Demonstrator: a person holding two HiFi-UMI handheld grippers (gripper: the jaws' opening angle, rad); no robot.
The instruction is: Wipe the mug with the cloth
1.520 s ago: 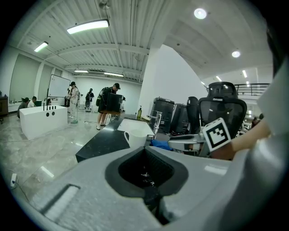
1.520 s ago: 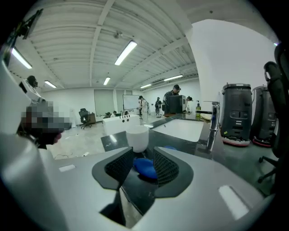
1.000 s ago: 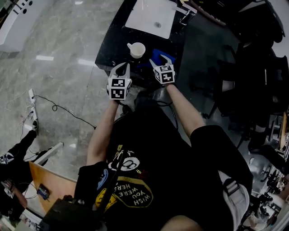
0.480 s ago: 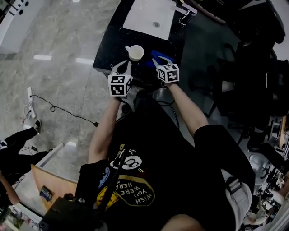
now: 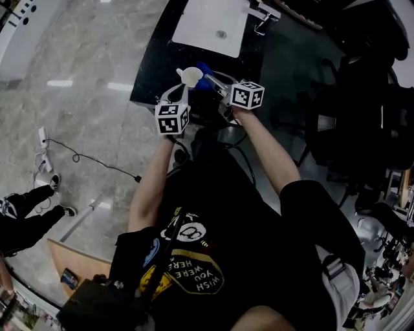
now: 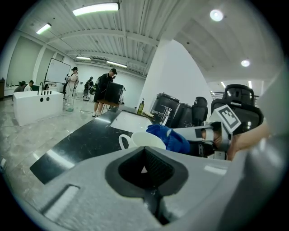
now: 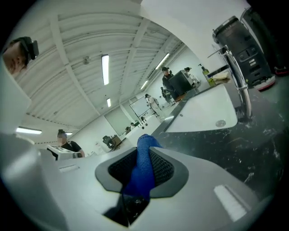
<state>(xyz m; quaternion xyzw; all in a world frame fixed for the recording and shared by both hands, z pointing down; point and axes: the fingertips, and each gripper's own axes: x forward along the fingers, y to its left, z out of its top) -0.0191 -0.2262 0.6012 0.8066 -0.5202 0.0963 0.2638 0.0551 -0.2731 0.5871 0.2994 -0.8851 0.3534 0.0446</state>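
A white mug [image 5: 190,76] stands near the front edge of the black counter [image 5: 155,64]; in the left gripper view the mug [image 6: 142,139] shows just past the jaw tips, handle to the left. My right gripper [image 5: 208,79] points left and is shut on a blue cloth [image 5: 203,68], which hangs against the mug's right side. In the right gripper view the cloth [image 7: 145,143] is pinched between the pads of that gripper [image 7: 141,171]. My left gripper [image 5: 178,94] sits just short of the mug, its jaws [image 6: 144,169] shut with nothing seen between them.
A white sink basin [image 5: 210,26] with a faucet [image 5: 262,16] lies at the counter's far end. Dark office chairs [image 5: 362,97] stand to the right. A cable [image 5: 84,155] trails on the floor at left, where a person's legs [image 5: 26,220] show.
The right gripper closed on the blue cloth, lifted it off the counter, turned to point left, and brought it against the mug. The left gripper stayed close to the mug.
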